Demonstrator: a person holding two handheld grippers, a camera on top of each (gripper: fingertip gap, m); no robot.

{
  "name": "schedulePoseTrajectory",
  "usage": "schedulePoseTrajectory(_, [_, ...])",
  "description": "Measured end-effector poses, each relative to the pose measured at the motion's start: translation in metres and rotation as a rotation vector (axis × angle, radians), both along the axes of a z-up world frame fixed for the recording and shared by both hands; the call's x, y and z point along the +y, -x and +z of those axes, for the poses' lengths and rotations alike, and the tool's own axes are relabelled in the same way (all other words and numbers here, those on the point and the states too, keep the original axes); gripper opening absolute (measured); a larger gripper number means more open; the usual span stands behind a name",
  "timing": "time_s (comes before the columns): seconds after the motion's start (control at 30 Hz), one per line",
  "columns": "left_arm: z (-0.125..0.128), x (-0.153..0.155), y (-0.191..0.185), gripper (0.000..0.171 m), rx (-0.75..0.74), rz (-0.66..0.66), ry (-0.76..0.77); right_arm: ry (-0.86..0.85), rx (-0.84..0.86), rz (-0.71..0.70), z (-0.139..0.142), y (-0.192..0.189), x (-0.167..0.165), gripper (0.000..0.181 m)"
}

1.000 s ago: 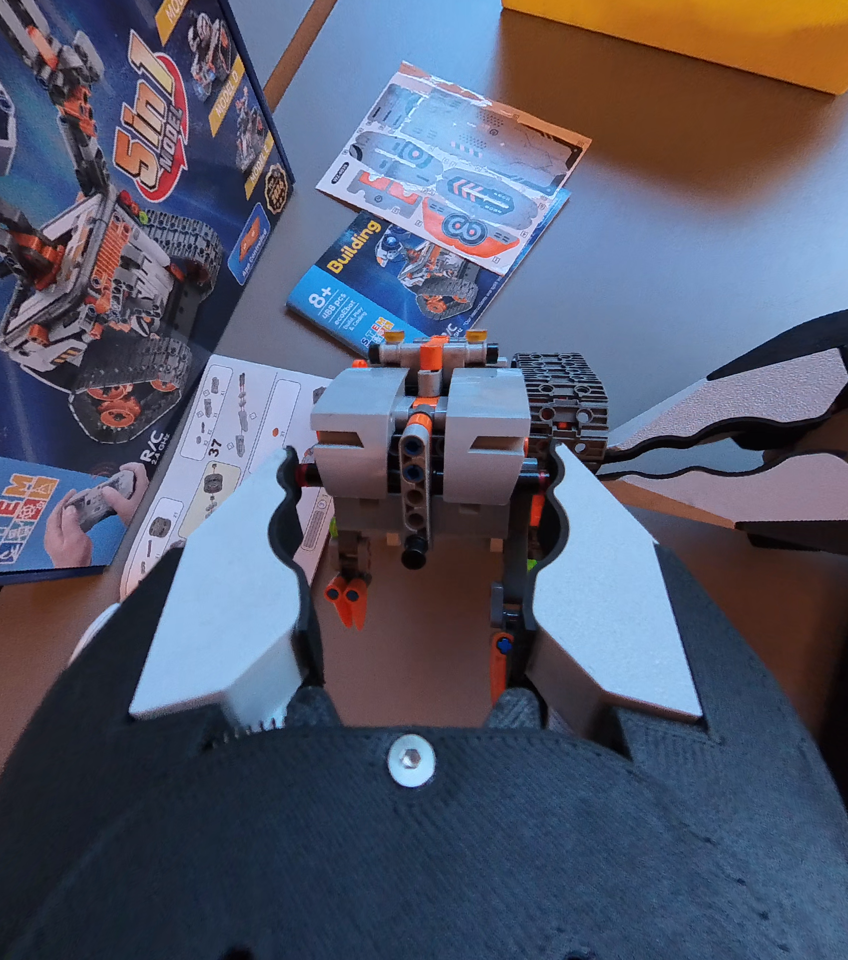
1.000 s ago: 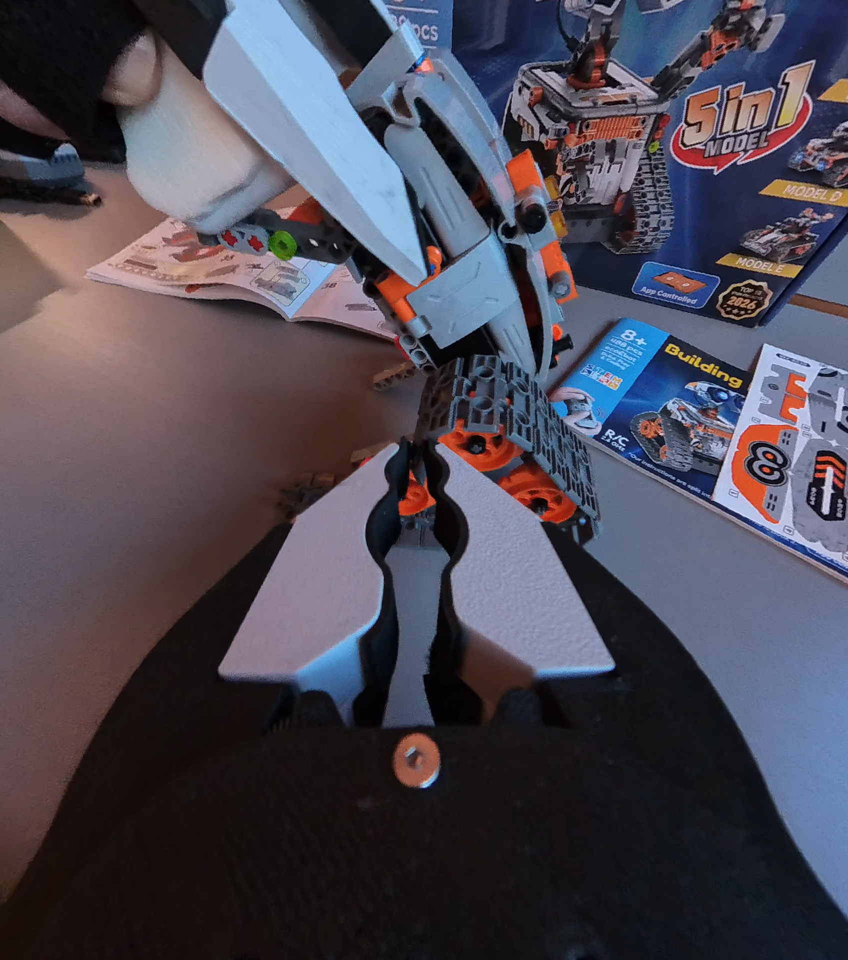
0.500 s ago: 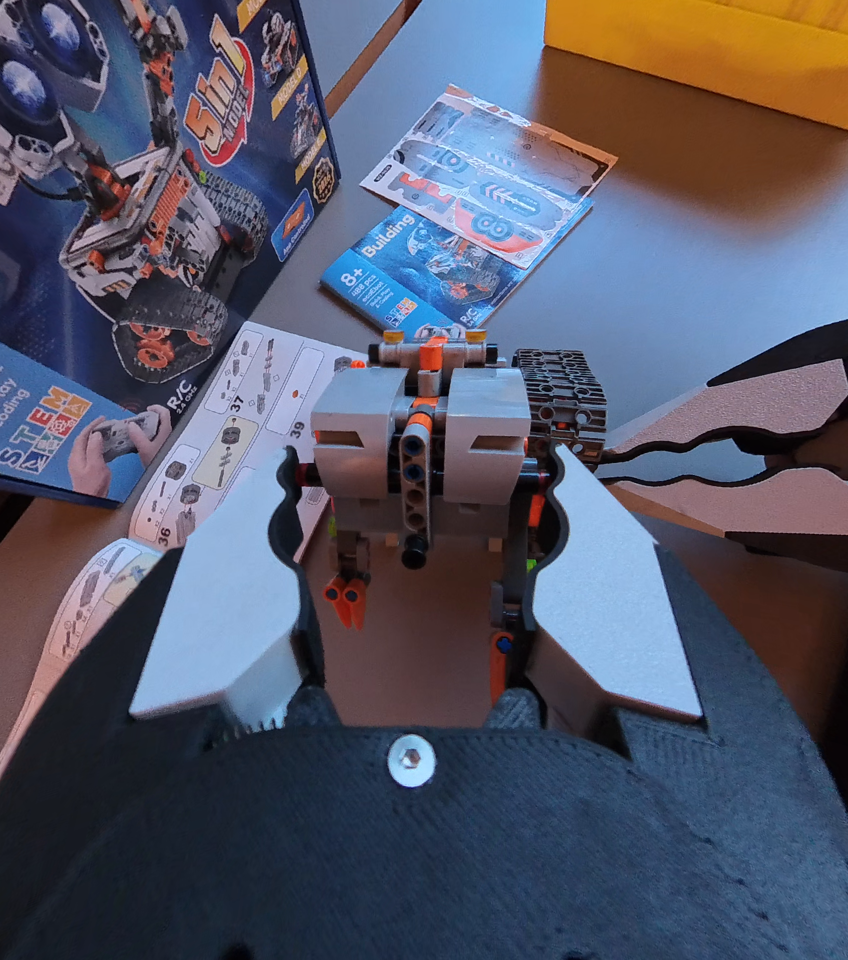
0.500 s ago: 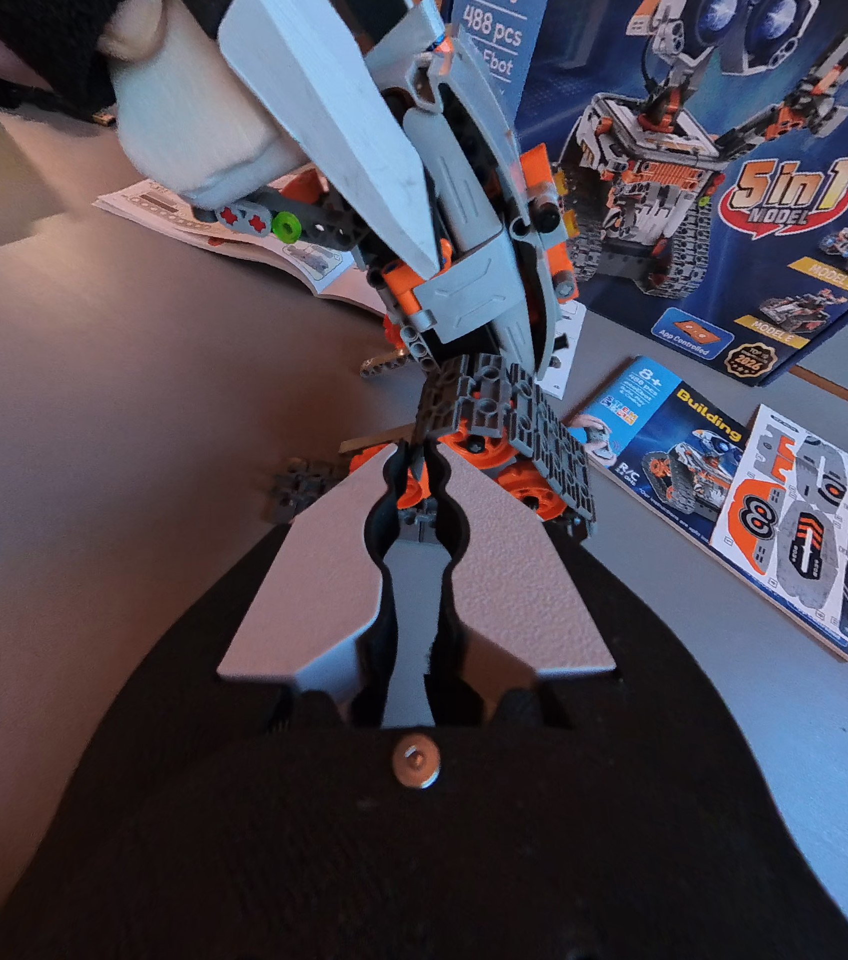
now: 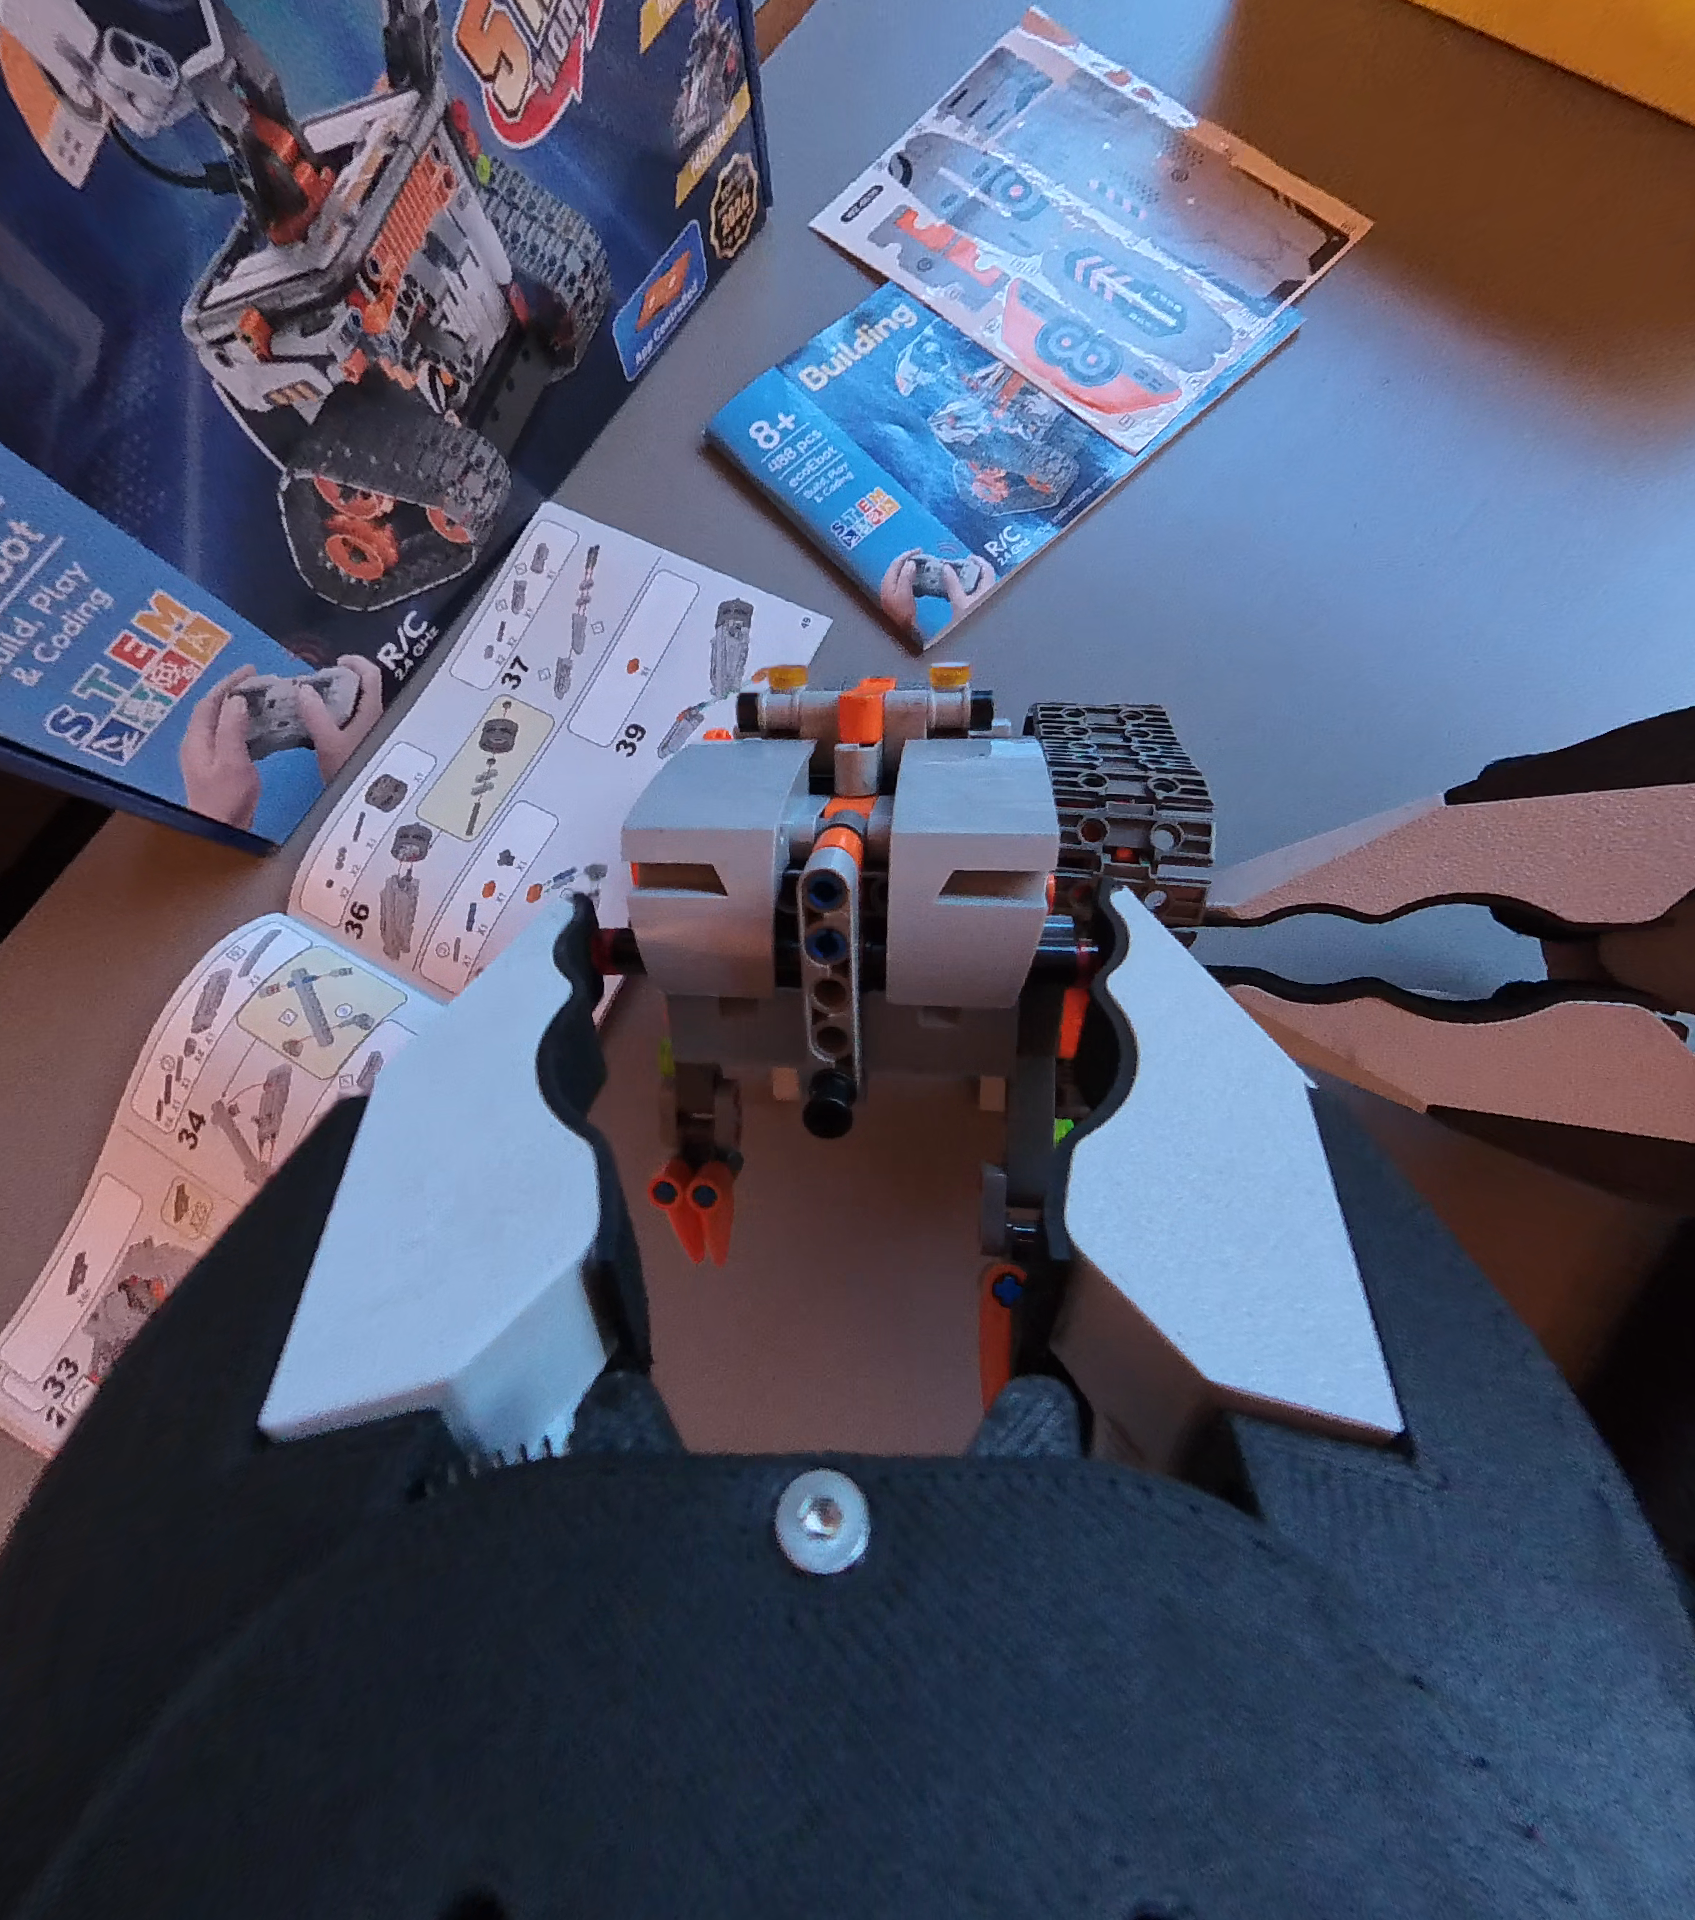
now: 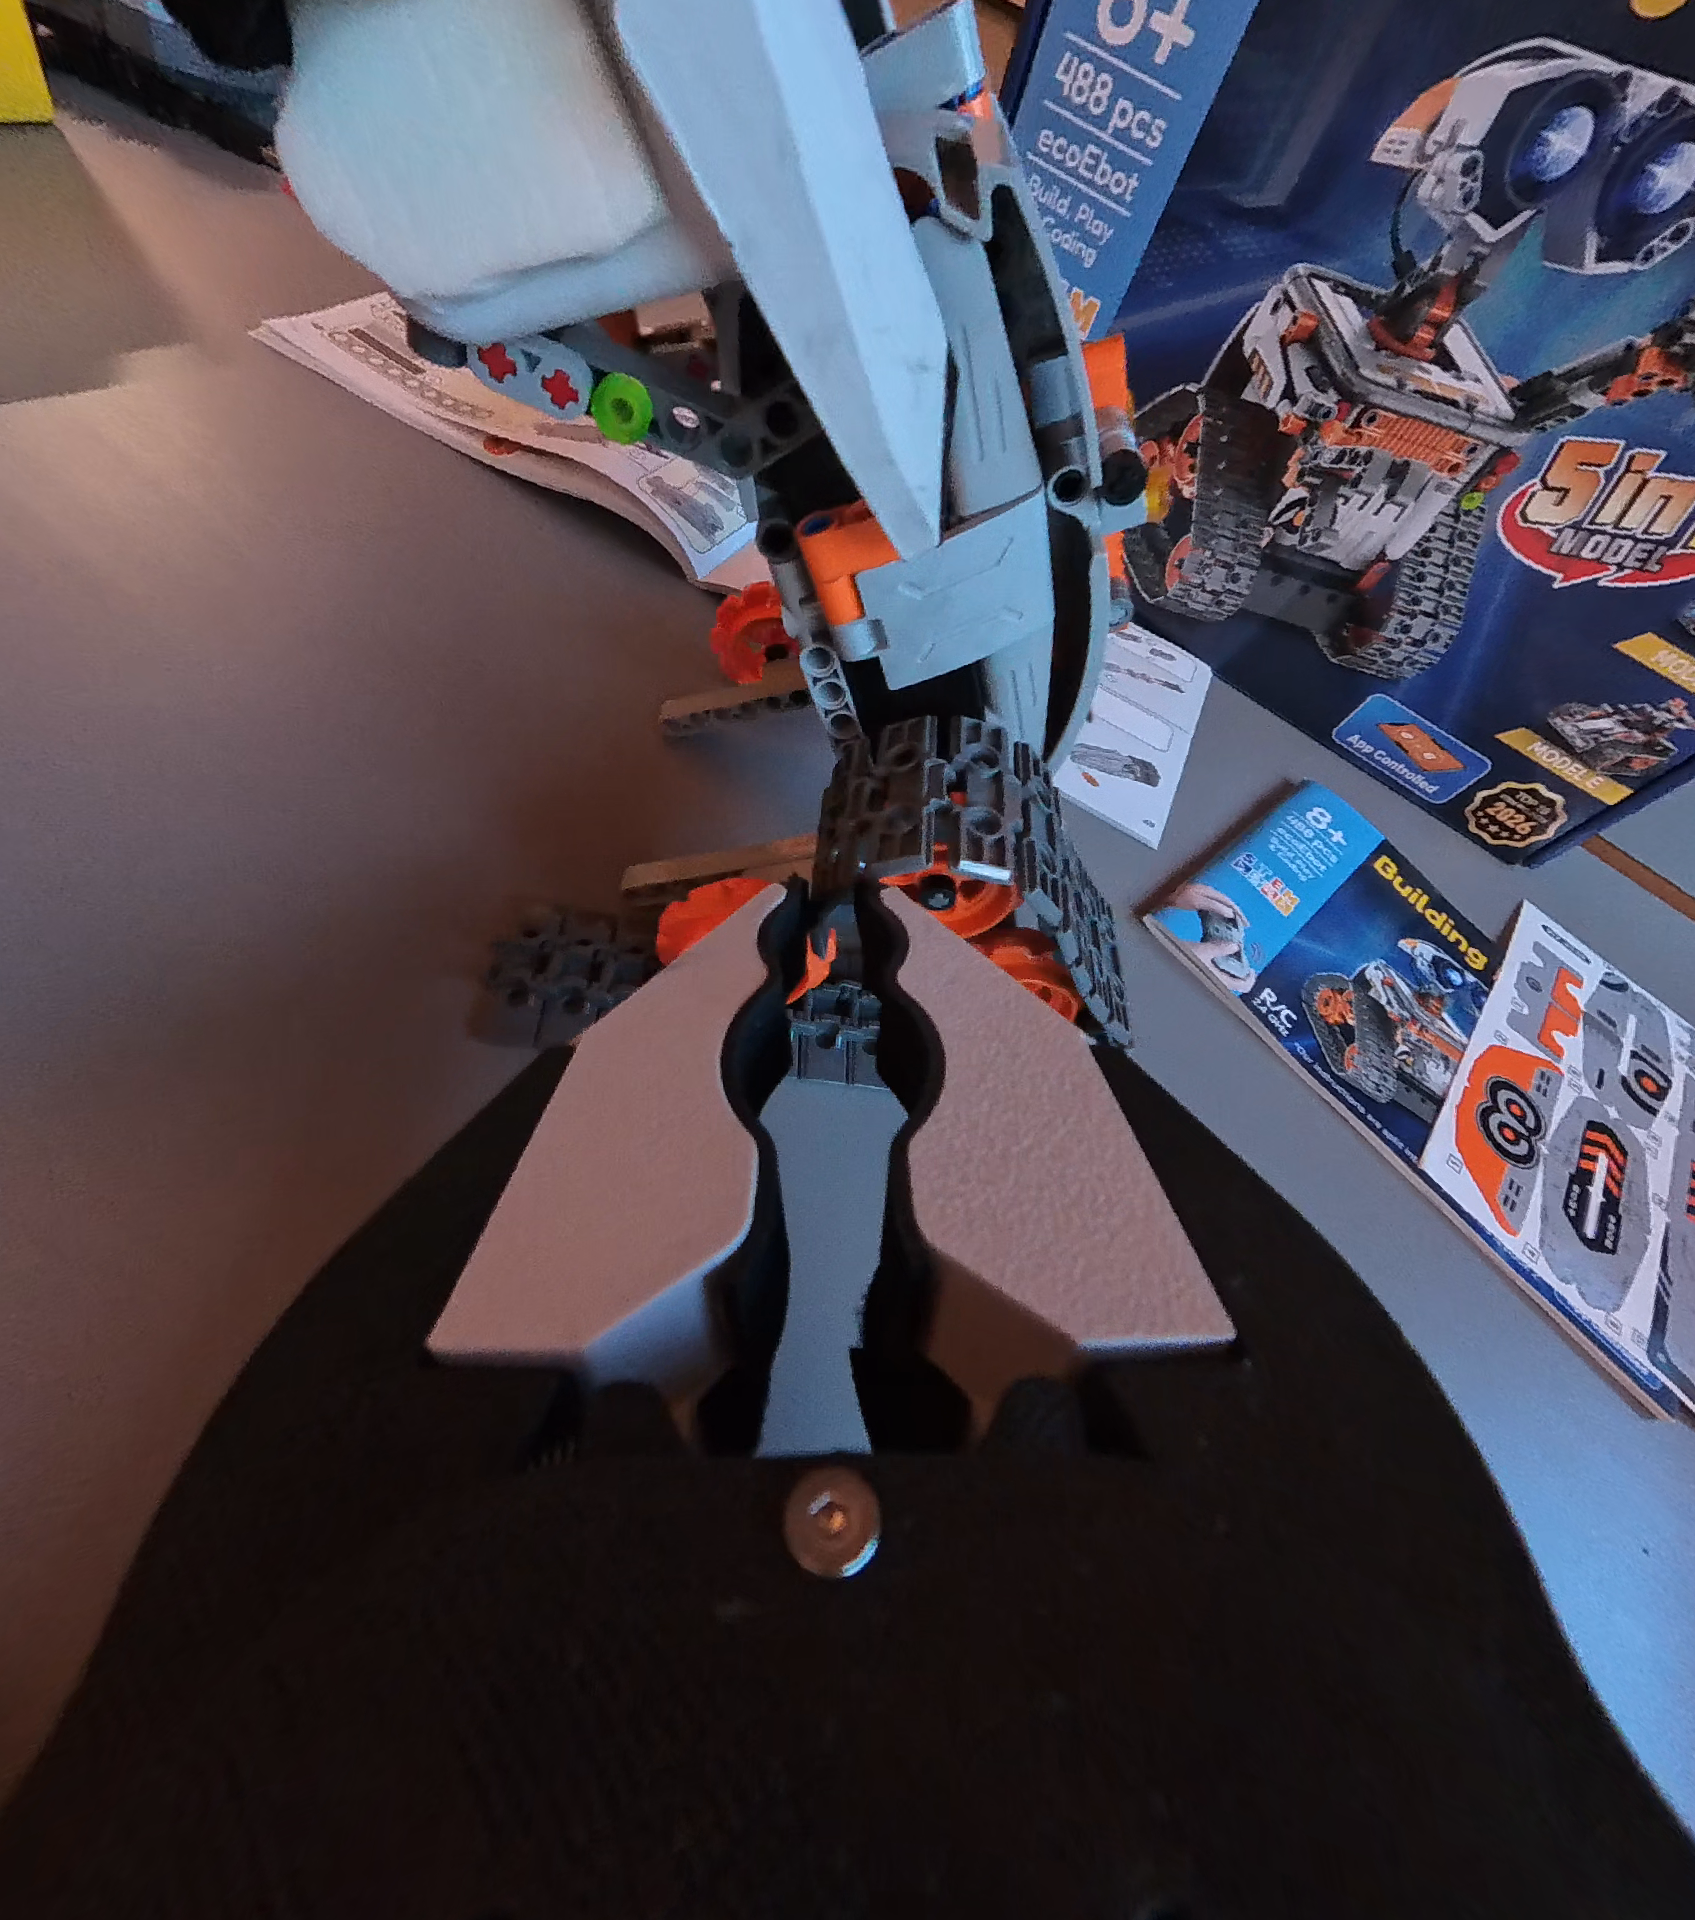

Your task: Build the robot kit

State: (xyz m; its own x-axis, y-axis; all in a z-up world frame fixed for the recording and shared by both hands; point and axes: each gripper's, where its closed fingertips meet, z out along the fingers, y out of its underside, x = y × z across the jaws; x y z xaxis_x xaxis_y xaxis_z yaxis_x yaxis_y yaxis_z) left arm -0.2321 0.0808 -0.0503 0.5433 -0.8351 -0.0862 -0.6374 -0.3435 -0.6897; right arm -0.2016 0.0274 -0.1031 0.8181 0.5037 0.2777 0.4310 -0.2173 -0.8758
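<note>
My left gripper [image 5: 843, 914] is shut on a grey and orange brick-built robot model [image 5: 718, 862] and holds it by its sides above the table. A dark grey track [image 5: 1123, 790] sits on the model's right side. My right gripper [image 5: 1227, 935] comes in from the right and is shut on the edge of that track. In the right wrist view the right gripper [image 6: 838, 904] pinches the track's [image 6: 957, 810] lower end. The model [image 6: 957, 603] hangs above it, with one finger [image 6: 822, 260] of the left gripper across it.
A blue toy box [image 5: 199, 312] lies at the left, an open instruction booklet [image 5: 510, 779] beside it. A blue booklet [image 5: 905, 478] and sticker sheet [image 5: 1082, 208] lie farther back, and a yellow box [image 5: 1653, 62] at the far right. Loose track links [image 6: 552, 977] and an orange wheel [image 6: 749, 634] lie on the table.
Both grippers keep their grip. The two have moved together with the model towards the toy box, and the model stands higher and closer in the right wrist view.
</note>
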Motion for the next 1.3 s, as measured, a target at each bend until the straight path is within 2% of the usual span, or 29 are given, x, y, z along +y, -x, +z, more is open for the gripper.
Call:
schedulePoseTrajectory(0.1, [0.0, -0.002, 0.003, 0.092, -0.002, 0.013, -0.001, 0.006, 0.016, 0.018, -0.001, 0.003, -0.002, 0.008])
schedulePoseTrajectory(0.23, [-0.001, -0.004, 0.006, 0.092, 0.021, 0.029, 0.022, 0.058, 0.077, 0.028, -0.007, 0.005, -0.009, 0.028])
schedulePoseTrajectory(0.33, [-0.002, -0.004, 0.006, 0.092, 0.064, 0.032, 0.056, 0.084, 0.099, 0.029, -0.008, 0.0, -0.023, 0.029])
schedulePoseTrajectory(0.37, [-0.002, -0.004, 0.006, 0.092, 0.076, 0.031, 0.063, 0.065, 0.1, 0.051, -0.004, 0.001, -0.029, 0.027])
schedulePoseTrajectory(0.43, [-0.003, -0.004, 0.006, 0.092, 0.087, 0.03, 0.07, 0.029, 0.086, 0.182, 0.0, 0.019, -0.047, 0.021])
schedulePoseTrajectory(0.57, [-0.003, -0.006, 0.008, 0.092, 0.102, 0.039, 0.075, 0.093, -0.048, 0.291, -0.025, 0.05, -0.057, 0.026])
schedulePoseTrajectory(0.73, [-0.003, -0.007, 0.008, 0.092, 0.113, 0.053, 0.08, 0.128, -0.209, 0.283, -0.047, 0.06, -0.042, 0.028])
schedulePoseTrajectory(0.93, [-0.004, -0.011, 0.01, 0.092, 0.122, 0.057, 0.086, 0.25, -0.093, 0.275, -0.056, 0.056, -0.041, 0.025])
schedulePoseTrajectory(1.3, [-0.004, -0.02, 0.02, 0.092, 0.125, 0.089, 0.073, 0.243, -0.11, 0.223, -0.057, 0.053, -0.04, 0.022])
